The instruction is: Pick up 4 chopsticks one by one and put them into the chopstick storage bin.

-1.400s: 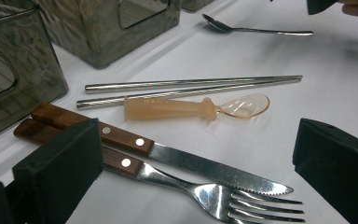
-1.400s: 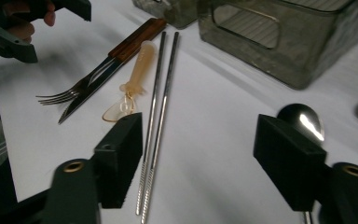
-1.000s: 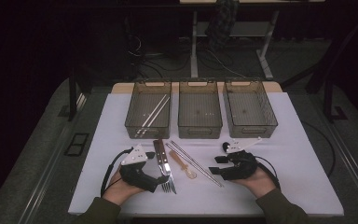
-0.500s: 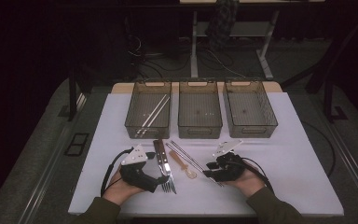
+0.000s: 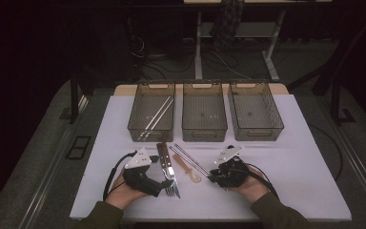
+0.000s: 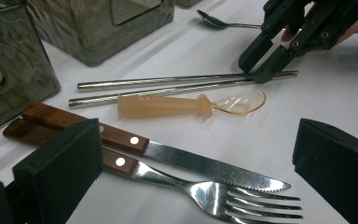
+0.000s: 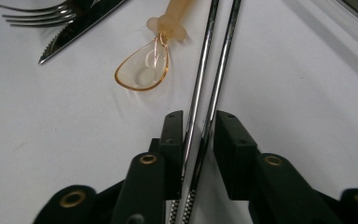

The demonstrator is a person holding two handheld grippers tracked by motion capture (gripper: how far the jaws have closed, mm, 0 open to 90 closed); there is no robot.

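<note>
Right tongs (image 7: 198,140) straddle the near ends of the metal chopsticks (image 7: 212,70), one jaw each side, not yet squeezed: a sliver of gap shows on the outer side of each stick, so open, about to close. Chopsticks run as a pair from bottom centre of the right gripper view up to top centre, long axis in line with the tongs, so the closing pinch comes across both sticks. In the high view the pair (image 5: 190,160) lies lower centre on the table (image 5: 305,157), slanting from upper left down to lower right, lower end at the right tongs (image 5: 214,175).

Left tongs (image 5: 164,183) wide open, holding nothing, parked over the fork (image 6: 205,193) and knife (image 6: 177,158) handles; the right hand is clearly the nearer one. Orange spoon (image 6: 191,103) lies just beside the chopsticks, parallel, bowl near the right tongs, apparently not touching. Judgement: watch that the close doesn't catch it.
</note>
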